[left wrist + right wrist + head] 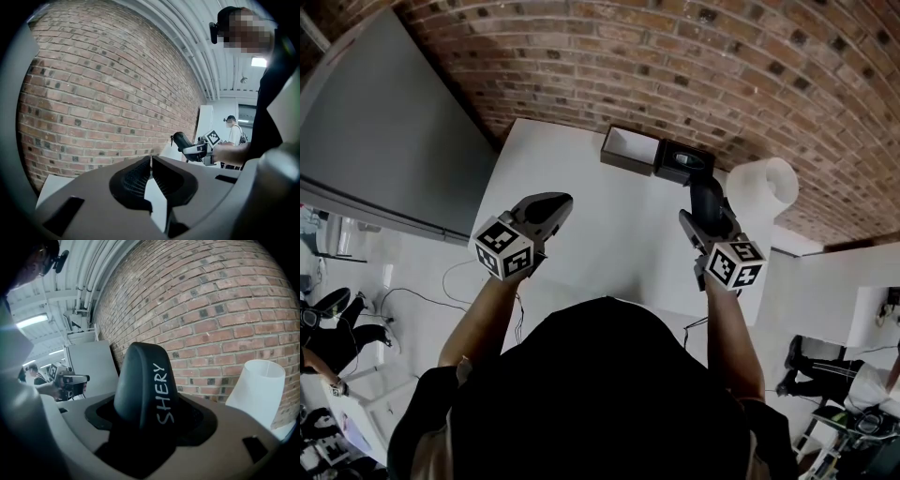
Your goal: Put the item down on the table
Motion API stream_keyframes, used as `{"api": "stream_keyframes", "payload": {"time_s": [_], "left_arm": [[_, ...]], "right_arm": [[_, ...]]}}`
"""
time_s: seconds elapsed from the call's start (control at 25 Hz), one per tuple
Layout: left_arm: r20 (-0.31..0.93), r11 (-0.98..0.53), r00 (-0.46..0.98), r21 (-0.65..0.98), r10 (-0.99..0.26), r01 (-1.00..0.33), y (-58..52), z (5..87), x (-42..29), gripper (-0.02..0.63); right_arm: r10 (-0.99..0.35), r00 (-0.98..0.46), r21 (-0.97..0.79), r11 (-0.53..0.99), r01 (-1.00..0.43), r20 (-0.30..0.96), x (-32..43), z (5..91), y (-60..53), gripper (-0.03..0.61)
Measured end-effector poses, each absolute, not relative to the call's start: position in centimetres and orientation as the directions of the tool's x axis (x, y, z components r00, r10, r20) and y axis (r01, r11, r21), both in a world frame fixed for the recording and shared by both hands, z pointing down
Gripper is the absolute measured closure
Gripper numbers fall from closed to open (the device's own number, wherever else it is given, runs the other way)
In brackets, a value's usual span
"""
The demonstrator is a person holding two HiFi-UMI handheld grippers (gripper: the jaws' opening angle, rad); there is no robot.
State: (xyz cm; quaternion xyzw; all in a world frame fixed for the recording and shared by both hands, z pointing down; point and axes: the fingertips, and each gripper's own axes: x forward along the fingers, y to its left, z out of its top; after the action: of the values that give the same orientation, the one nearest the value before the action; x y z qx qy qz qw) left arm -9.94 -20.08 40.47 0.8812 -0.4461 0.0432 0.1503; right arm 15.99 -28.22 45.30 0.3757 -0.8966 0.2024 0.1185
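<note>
A brick wall runs along the far edge of the white worktop, and a big grey panel leans off its left edge. At the far right corner stands a white paper roll. Along the far edge sit an open box with a pale inside and, touching it, a black box.

The left gripper hangs over the left part of the worktop, its jaws pressed together with nothing in them.

The right gripper has its jaws spread wide and clamped on the near end of a black case lettered "SHERY", probably a spectacle case. The case juts forward over the worktop toward the black box. From above I cannot tell whether its tip touches anything.

It looks like a stiff, smooth, rounded shell and is likely light. The grip across its narrow sides suits it, though the curved skin could slip or let it roll once it is let go. The bare worktop short of the boxes seems the safest place to lay it flat.
</note>
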Motion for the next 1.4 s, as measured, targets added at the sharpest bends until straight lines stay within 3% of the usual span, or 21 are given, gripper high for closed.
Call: {"api": "stream_keyframes", "payload": {"time_s": [1.4], "left_arm": [[0.284, -0.461, 0.528, 0.272, -0.8, -0.845, -19.6, 44.6, -11.3, 0.581]], "right_arm": [[-0.467, -0.708, -0.346, 0.643, -0.683, 0.53, 13.1, 58.4, -29.0, 0.227]]}}
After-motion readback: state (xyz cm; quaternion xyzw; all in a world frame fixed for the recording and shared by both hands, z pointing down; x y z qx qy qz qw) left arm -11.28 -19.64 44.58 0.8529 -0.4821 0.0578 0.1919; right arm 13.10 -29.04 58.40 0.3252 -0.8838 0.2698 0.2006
